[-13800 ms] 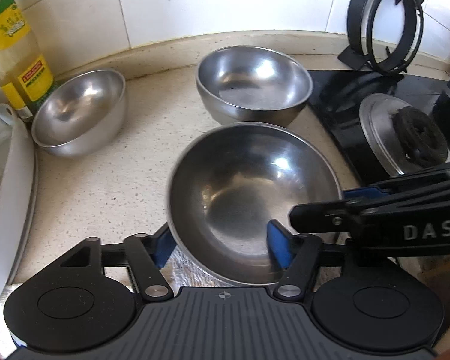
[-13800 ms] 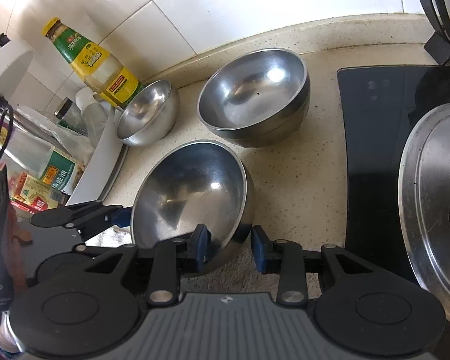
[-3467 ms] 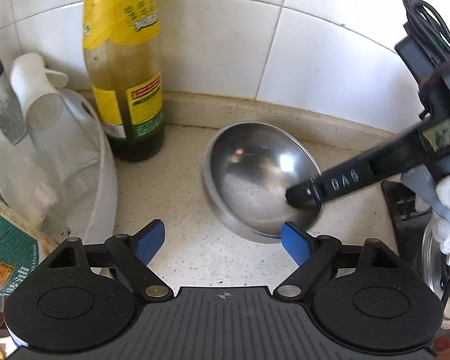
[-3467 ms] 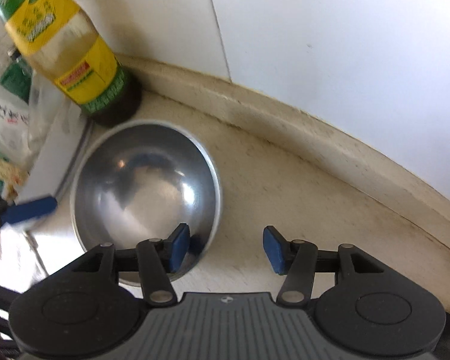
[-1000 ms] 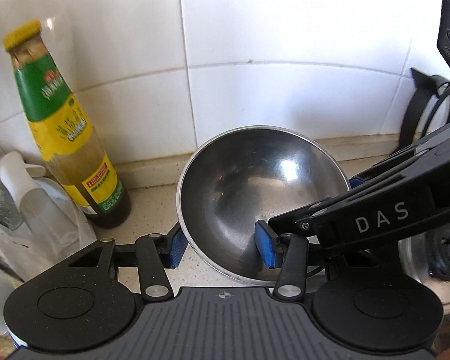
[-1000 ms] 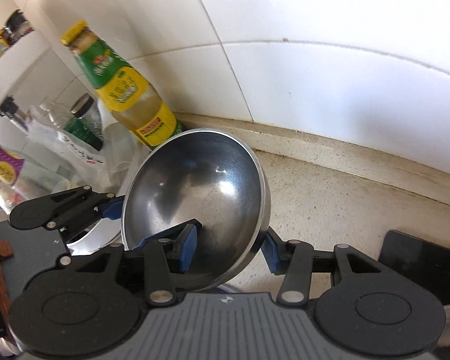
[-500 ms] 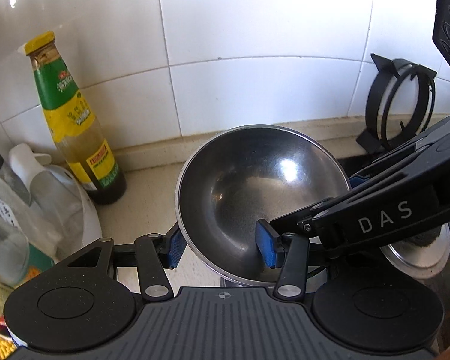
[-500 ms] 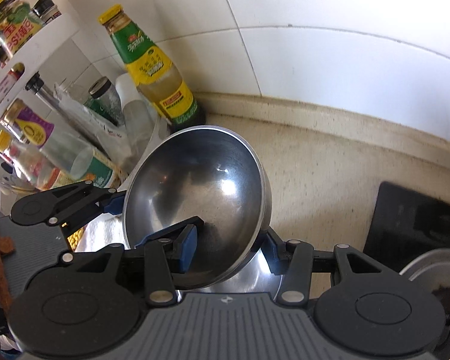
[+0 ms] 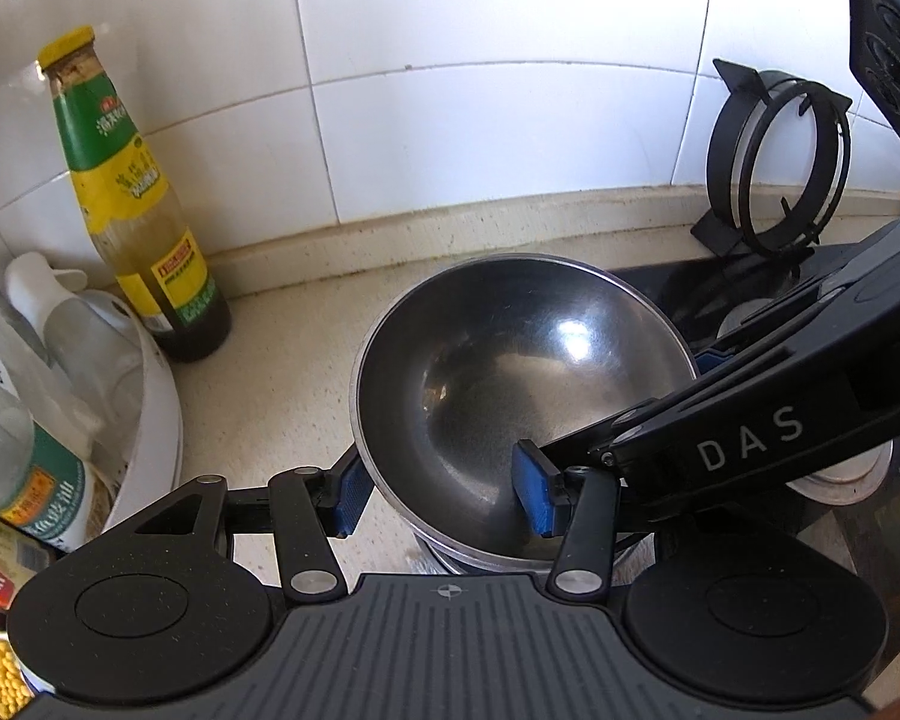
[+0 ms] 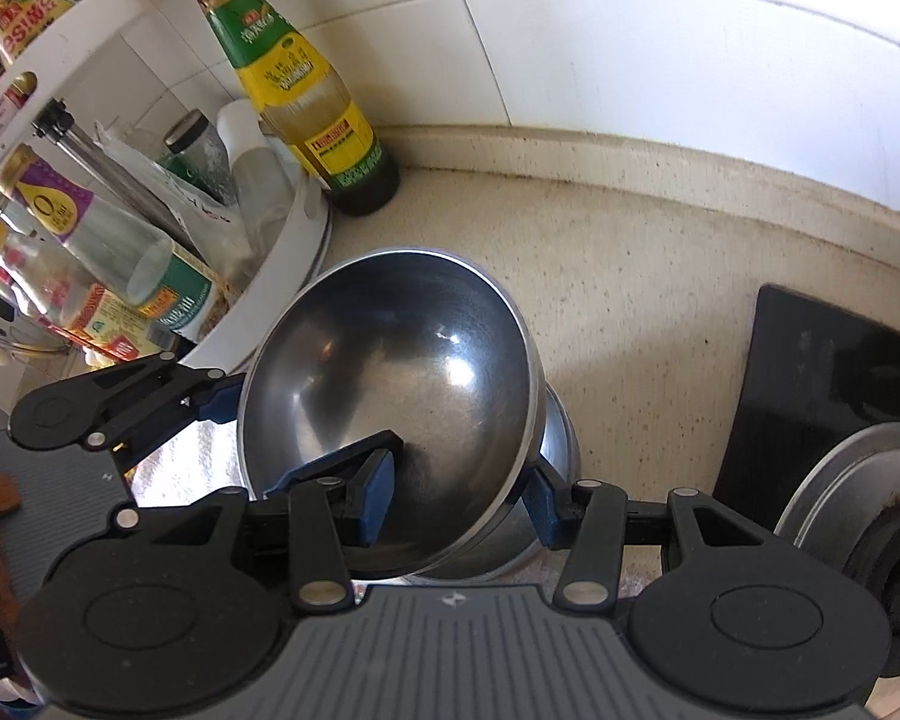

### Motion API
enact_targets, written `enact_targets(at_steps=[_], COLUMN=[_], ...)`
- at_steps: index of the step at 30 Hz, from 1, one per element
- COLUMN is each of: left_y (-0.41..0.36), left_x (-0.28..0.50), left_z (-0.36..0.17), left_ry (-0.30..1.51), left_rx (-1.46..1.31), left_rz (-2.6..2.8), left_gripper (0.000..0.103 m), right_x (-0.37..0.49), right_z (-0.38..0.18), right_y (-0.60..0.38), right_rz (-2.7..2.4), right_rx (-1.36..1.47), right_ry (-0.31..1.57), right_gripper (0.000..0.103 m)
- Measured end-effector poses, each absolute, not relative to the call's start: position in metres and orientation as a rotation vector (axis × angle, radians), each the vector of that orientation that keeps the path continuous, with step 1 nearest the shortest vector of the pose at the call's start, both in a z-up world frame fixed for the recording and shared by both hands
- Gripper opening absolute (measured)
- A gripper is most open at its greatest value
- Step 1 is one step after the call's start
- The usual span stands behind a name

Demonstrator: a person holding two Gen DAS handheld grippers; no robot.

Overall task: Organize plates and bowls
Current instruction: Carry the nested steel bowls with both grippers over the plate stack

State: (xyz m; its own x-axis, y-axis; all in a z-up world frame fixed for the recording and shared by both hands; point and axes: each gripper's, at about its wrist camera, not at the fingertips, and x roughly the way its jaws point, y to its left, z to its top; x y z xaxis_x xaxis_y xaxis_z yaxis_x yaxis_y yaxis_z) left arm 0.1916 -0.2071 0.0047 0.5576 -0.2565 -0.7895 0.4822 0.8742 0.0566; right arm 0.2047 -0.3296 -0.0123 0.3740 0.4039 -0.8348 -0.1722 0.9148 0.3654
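A steel bowl (image 9: 522, 384) is gripped from two sides: the left tool (image 9: 444, 495) is clenched on its near-left rim, one blue pad outside the wall, one inside, and the right tool (image 10: 459, 498) is clenched on the opposite rim the same way. The two-sided hold is prob. chosen because the wall is thin, slick and curved; a single pinch could let it pivot. The bowl is carried tilted, w/ its opening turned toward both cameras, directly above a second steel bowl (image 10: 555, 450) that sits on the counter (image 10: 642, 276). Only the edge of that lower bowl shows under the held one. Whether the two already touch cannot be told. Nesting appears to be the step in hand; levelling seems needed before letting go.

Relative to the lower bowl: a green-and-yellow sauce bottle (image 9: 132, 204) stands behind and to the left, against the white tiled wall (image 9: 480, 60); a white rack (image 10: 282, 276) crammed w/ jars and bottles is just left; a black stove top (image 10: 822, 372) w/ a burner (image 10: 858, 498) is to the right. The counter is speckled beige stone, somewhat grimy along the backsplash seam.
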Motion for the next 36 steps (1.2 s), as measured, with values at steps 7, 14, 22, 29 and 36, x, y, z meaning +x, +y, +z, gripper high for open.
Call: enact_targets(at_steps=[7,14,22,29,36], left_y=[-0.207,-0.203,-0.180,-0.155,-0.160], left_x=[0.187,0.183,0.176,0.174,0.187], left_z=[-0.004,-0.002,0.003,-0.011,-0.041], left_ry=[0.891,0.866,0.813,0.823,0.847], left_rx=[0.283,0.296,0.333,0.414,0.465], left_rz=[-0.459,-0.463,-0.468,-0.543,-0.683], left_gripper=[0.059,0.063,0.076,0.082,0.087], right_x=[0.205,0.202,0.196,0.196,0.208], right_z=[-0.023,-0.019,-0.017,-0.022,-0.037], right_y=[-0.330,-0.332,-0.345,-0.347,-0.343], right_rz=[0.354,0.333,0.329,0.361,0.357], right_rx=[0.211,0.172,0.198,0.227,0.245], right_ry=[1.165,1.147,1.131,1.139,1.178], right_gripper=[0.051,0.061,0.061,0.067,0.068])
